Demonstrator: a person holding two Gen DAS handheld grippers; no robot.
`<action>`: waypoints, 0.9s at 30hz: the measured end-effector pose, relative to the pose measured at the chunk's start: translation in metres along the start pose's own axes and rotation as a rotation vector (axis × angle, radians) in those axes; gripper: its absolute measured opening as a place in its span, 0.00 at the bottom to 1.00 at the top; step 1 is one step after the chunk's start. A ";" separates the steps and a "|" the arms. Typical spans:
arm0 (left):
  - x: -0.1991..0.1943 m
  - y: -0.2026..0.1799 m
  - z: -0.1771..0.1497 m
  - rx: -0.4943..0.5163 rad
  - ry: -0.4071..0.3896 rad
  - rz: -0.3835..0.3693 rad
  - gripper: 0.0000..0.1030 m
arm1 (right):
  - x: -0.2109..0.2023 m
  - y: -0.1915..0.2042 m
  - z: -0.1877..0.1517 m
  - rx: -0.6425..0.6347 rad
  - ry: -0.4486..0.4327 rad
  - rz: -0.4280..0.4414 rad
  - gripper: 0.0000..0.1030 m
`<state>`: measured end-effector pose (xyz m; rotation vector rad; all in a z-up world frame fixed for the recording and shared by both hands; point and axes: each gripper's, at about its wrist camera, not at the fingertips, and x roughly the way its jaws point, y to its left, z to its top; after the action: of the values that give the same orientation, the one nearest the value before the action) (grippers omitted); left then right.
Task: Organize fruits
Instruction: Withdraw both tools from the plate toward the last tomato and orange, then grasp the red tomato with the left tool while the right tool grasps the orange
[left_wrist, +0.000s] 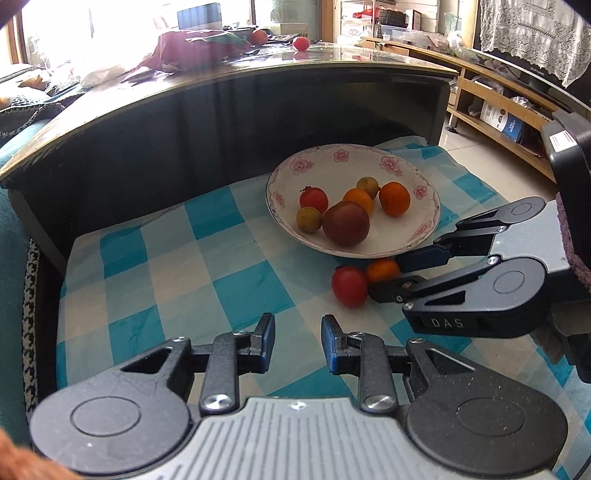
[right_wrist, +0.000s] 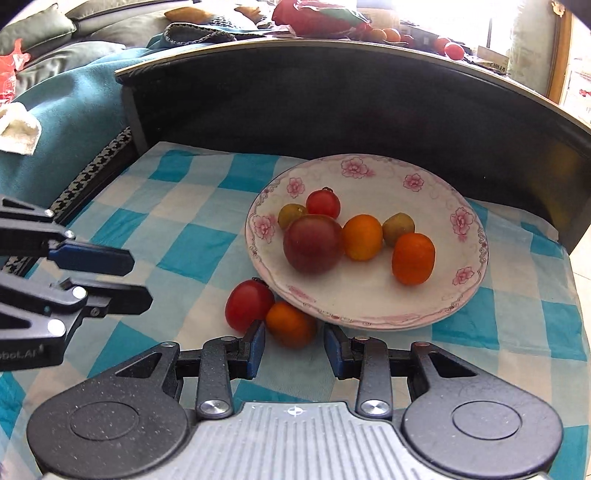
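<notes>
A white floral plate (left_wrist: 417, 236) (right_wrist: 369, 295) on the blue checked cloth holds several fruits: a big dark red one (left_wrist: 346, 223) (right_wrist: 313, 243), oranges, a red tomato and small greenish ones. Just in front of the plate lie a loose red tomato (left_wrist: 349, 281) (right_wrist: 249, 304) and a small orange (left_wrist: 382, 268) (right_wrist: 290, 324), touching each other. My right gripper (left_wrist: 386, 275) (right_wrist: 294, 332) is open, its fingertips on either side of the small orange without pinching it. My left gripper (left_wrist: 297, 332) (right_wrist: 138, 280) is open and holds nothing, hovering over the cloth short of the tomato.
A dark raised table wall (left_wrist: 184, 140) (right_wrist: 332, 99) curves right behind the plate; more fruit (left_wrist: 300, 43) and clutter sit on top of it. A teal sofa cover (right_wrist: 74, 110) borders the cloth on one side, wooden shelving (left_wrist: 498, 107) and floor on the other.
</notes>
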<state>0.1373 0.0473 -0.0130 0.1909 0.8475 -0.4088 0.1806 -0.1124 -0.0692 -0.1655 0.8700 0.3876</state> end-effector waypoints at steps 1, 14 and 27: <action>0.001 0.000 0.000 -0.003 0.001 -0.003 0.36 | 0.001 -0.001 0.001 0.008 0.004 0.002 0.28; 0.029 -0.026 0.009 0.017 0.020 -0.087 0.36 | -0.024 -0.024 -0.015 0.046 0.030 -0.033 0.22; 0.056 -0.039 0.021 0.002 -0.022 0.024 0.42 | -0.040 -0.046 -0.036 0.080 0.027 -0.029 0.22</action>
<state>0.1687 -0.0099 -0.0417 0.1983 0.8228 -0.3890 0.1498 -0.1755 -0.0620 -0.1098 0.9069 0.3237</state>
